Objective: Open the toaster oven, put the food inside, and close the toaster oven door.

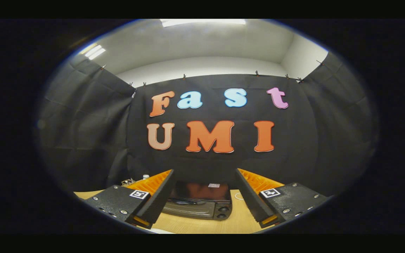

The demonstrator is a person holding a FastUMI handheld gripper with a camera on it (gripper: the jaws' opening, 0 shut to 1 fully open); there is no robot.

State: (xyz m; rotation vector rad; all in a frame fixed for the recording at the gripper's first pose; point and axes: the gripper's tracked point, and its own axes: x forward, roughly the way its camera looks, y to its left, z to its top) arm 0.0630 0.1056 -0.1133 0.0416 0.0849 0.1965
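One booth wall (83,116) of black cloth backs the scene, w/ a wooden bench (237,219) below it. Toaster oven (199,200) sits toward the bench's back edge, door closed, two knobs (223,212) on its front. Gripper (204,191) hovers above the bench, fingers (156,196) spread wide apart, gripping nothing, oven framed btwn and beyond them. Small bottle cap (146,176) shows nr the back-left corner.

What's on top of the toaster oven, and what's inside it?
A small label lies on the toaster oven. The closed door hides the inside. The gripper is open, fingers spread, holding nothing.
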